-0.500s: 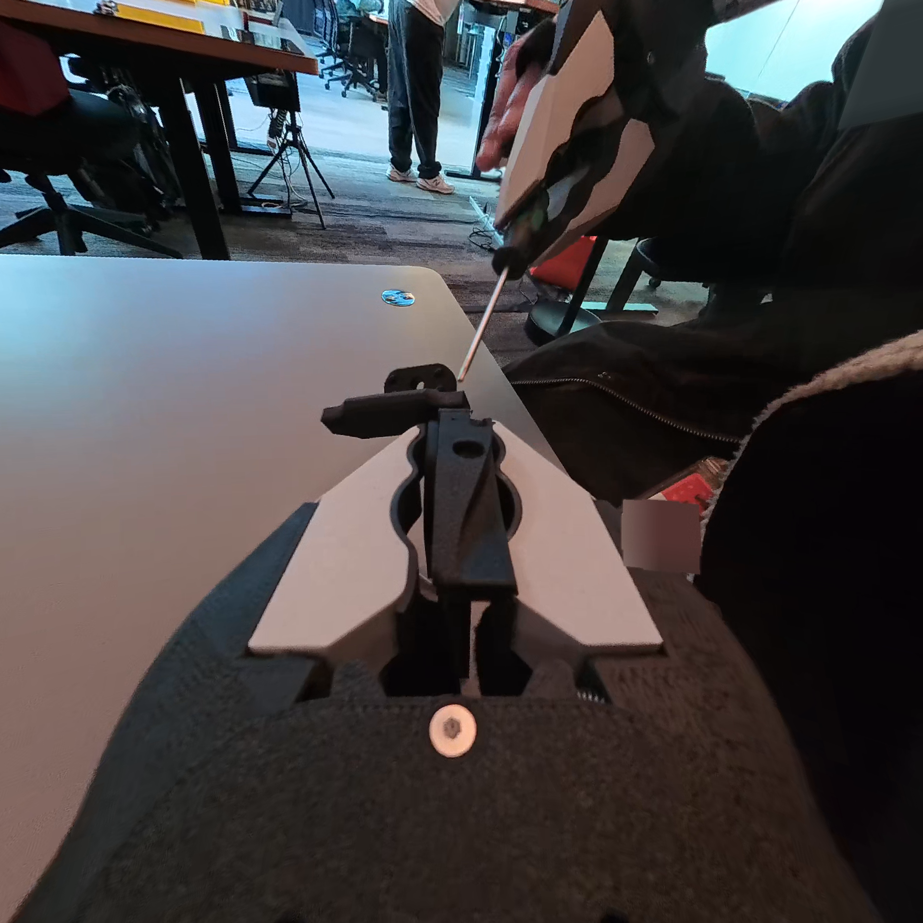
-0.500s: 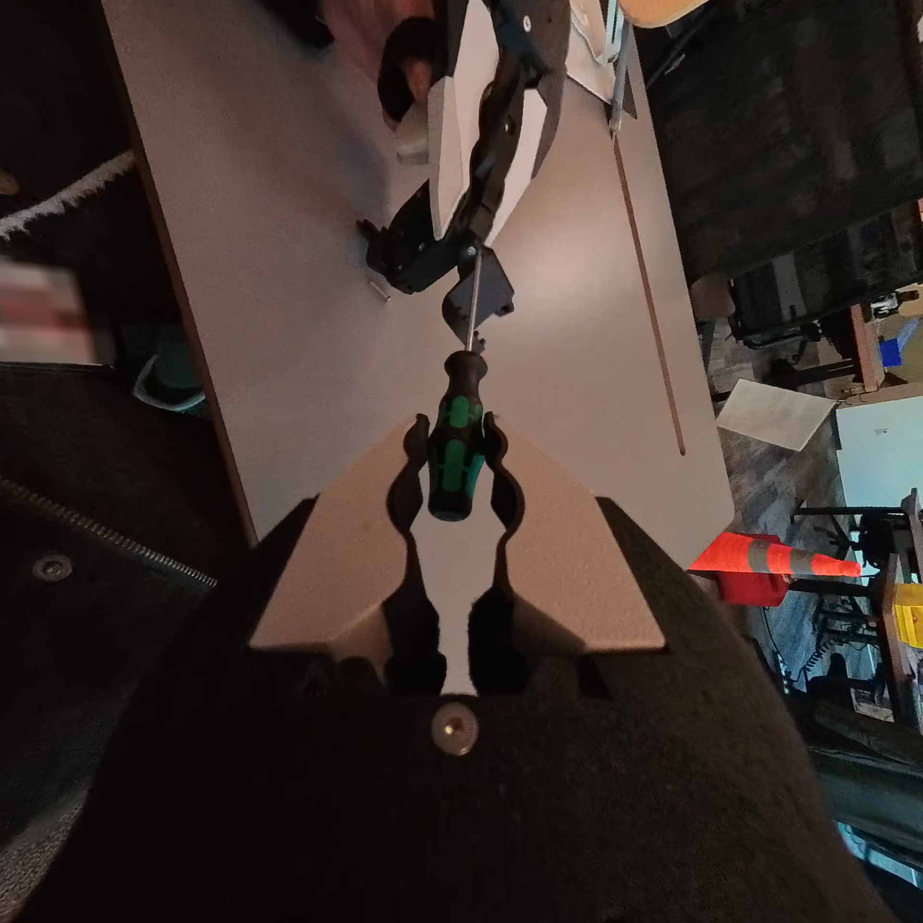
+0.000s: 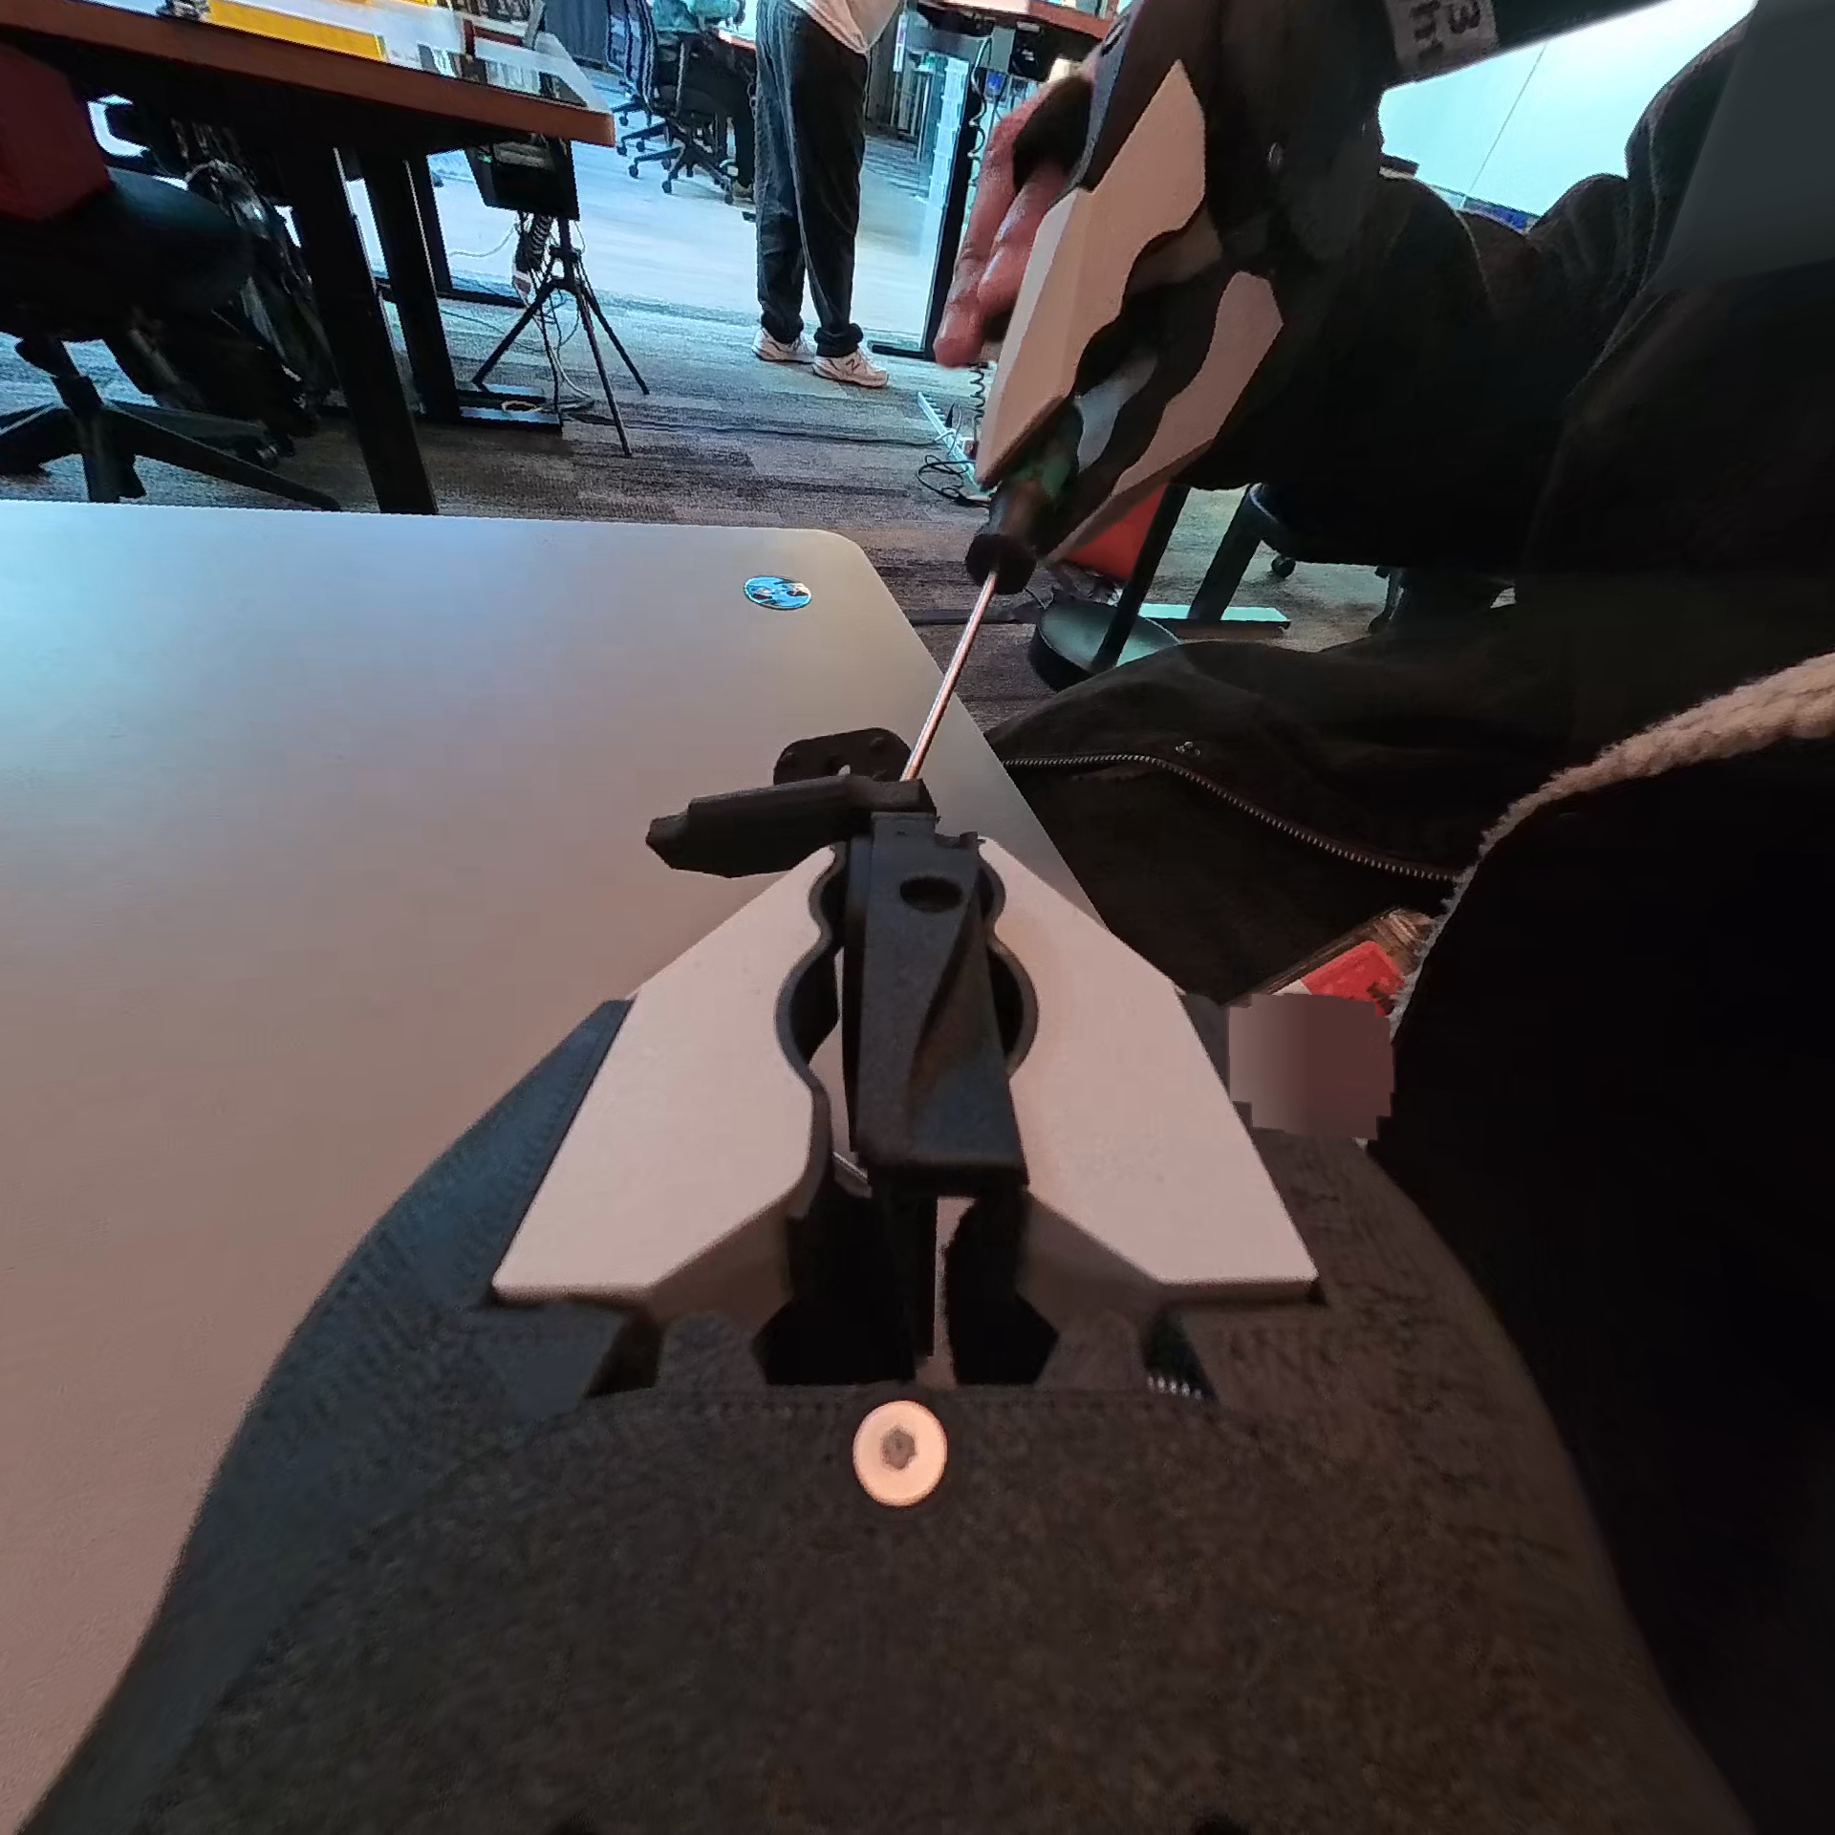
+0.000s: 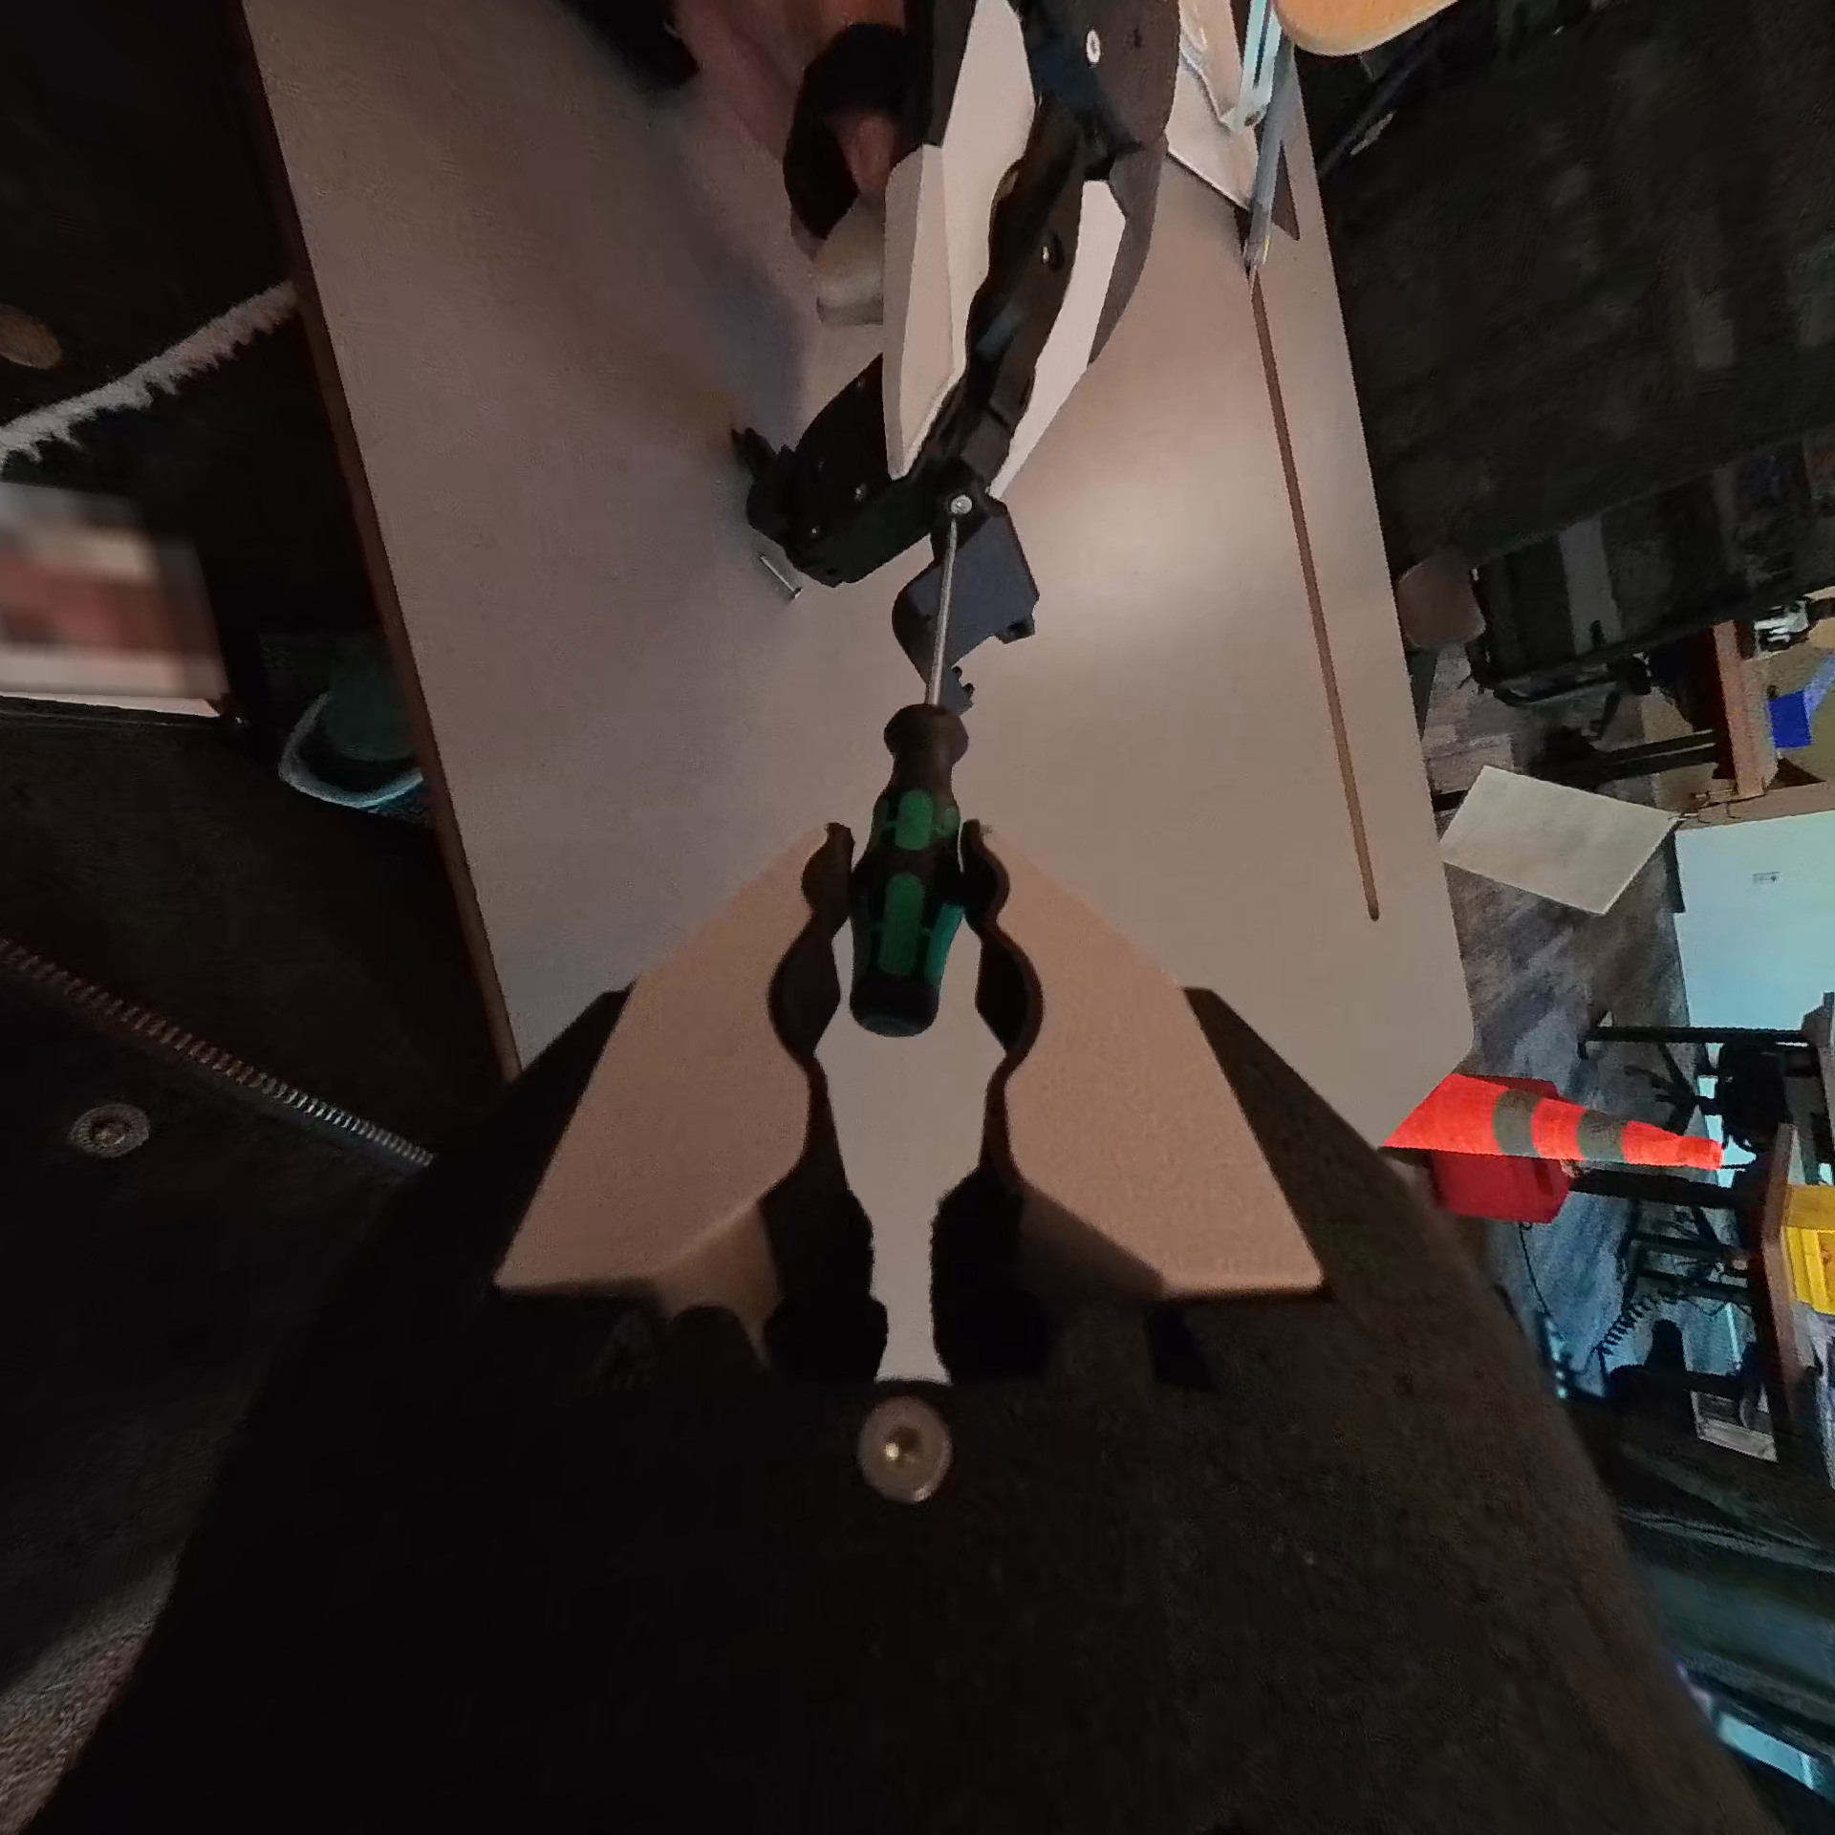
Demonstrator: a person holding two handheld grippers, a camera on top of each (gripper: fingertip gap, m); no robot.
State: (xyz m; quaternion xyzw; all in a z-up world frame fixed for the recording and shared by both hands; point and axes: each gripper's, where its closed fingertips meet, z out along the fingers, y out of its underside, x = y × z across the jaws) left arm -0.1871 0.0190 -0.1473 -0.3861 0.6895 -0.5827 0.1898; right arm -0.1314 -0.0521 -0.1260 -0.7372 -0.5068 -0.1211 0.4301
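My left gripper [image 3: 914, 894] is shut on a black printed part [image 3: 923, 1003] and holds it just above the pale table [image 3: 298, 844]. A black arm [image 3: 765, 824] of the part sticks out to the left past the fingertips. My right gripper [image 4: 909, 844] is shut on the green and black handle of a screwdriver [image 4: 906, 914]. Its thin shaft [image 4: 943, 606] points at a small screw [image 4: 958, 504] on the part [image 4: 854, 506]. The left gripper [image 4: 993, 298] shows beyond it. In the left wrist view the right gripper [image 3: 1122, 328] comes in from the upper right.
A second black piece [image 4: 983, 586] and a loose screw [image 4: 781, 576] lie on the table under the part. A thin rod [image 4: 1311, 596] lies along the table. A dark jacket [image 3: 1241, 794] is at the table's edge. Beyond are an orange cone [image 4: 1549, 1132], a desk [image 3: 298, 89] and a standing person [image 3: 804, 199].
Almost nothing. The screwdriver tip stays at the black part and both grippers keep their holds.
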